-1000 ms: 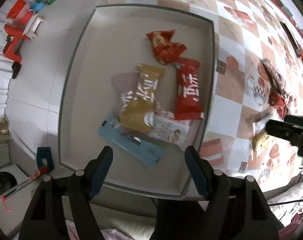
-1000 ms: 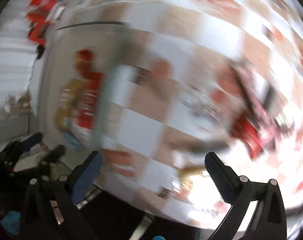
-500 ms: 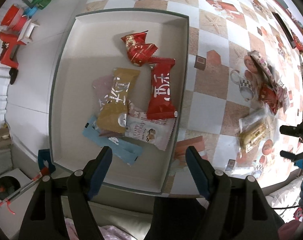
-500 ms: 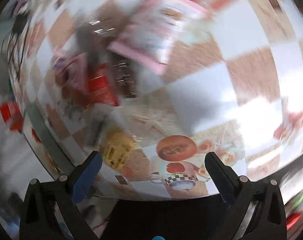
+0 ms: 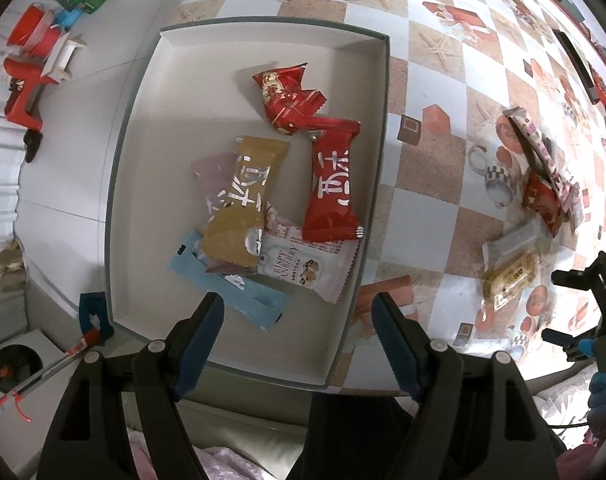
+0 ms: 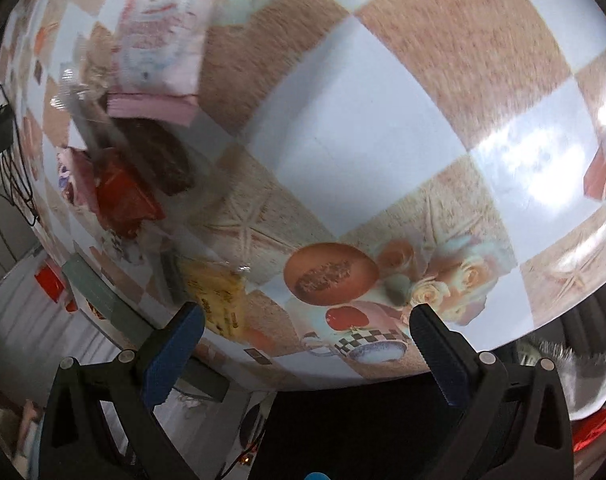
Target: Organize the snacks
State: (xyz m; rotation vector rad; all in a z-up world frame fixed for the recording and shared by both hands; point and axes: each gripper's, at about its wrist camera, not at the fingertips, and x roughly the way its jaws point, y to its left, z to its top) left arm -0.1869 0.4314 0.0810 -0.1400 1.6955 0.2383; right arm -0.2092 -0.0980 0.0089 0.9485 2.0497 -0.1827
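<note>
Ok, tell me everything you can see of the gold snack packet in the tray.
The gold packet is a shiny pillow-style wrapper, foil-like, with large silver characters down its face and crimped ends. It looks sealed and lies flat, slightly slanted, near the middle of the white tray. It rests on top of a pale mauve packet, overlaps the light blue packet, and covers an edge of the white-pink cranberry packet. Neither gripper touches it.

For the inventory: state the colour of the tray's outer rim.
Grey-green rim; left wrist view shows it best.
</note>
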